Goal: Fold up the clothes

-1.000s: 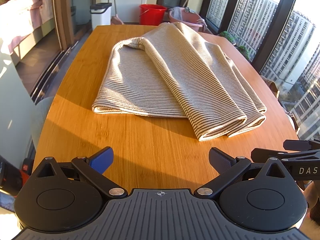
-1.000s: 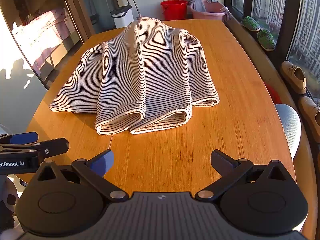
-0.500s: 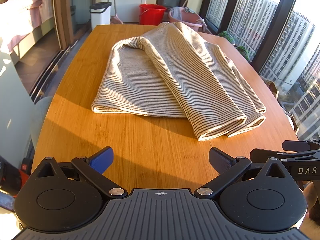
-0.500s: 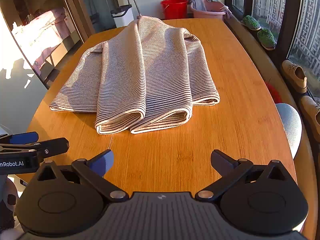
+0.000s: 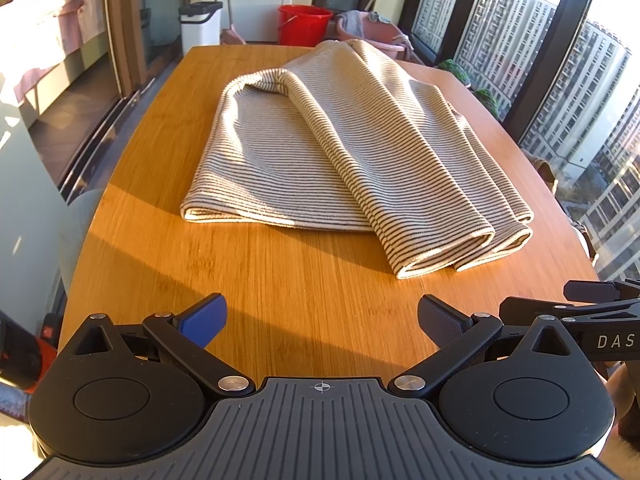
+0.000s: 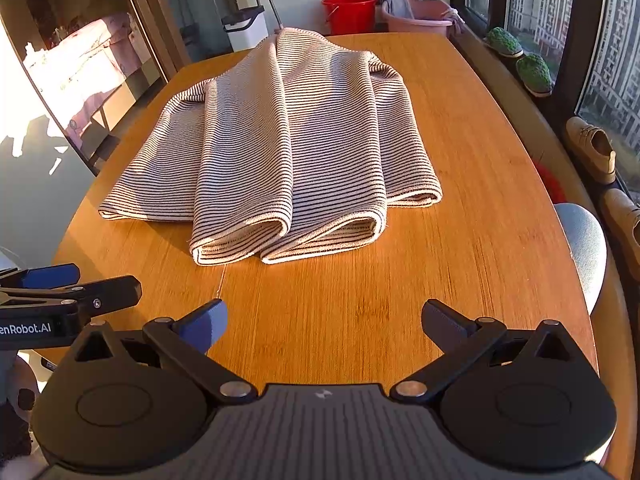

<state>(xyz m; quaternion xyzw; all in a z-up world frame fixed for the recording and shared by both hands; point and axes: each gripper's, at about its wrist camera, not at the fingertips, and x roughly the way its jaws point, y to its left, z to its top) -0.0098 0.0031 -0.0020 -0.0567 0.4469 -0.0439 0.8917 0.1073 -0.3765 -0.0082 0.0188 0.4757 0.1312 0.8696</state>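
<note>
A beige striped garment (image 5: 352, 152) (image 6: 288, 144) lies loosely folded lengthwise on the wooden table (image 5: 280, 292) (image 6: 460, 240), its folded hems towards me. My left gripper (image 5: 320, 318) hovers open over the near table edge, well short of the cloth, nothing between its fingers. My right gripper (image 6: 324, 320) is likewise open and empty, held back from the garment's near hem. Each gripper shows at the edge of the other's view: the right one (image 5: 592, 312) at far right, the left one (image 6: 52, 292) at far left.
Beyond the table's far end stand a red bucket (image 5: 304, 24), a pink basin with cloth (image 6: 416, 12) and a white bin (image 5: 200, 24). Windows line the right side, with shoes (image 6: 592, 152) on the sill. A grey chair (image 6: 580, 248) sits at the table's right edge.
Almost nothing has changed; both grippers stay open and near still, with only a slight drift in view. The garment has not moved.
</note>
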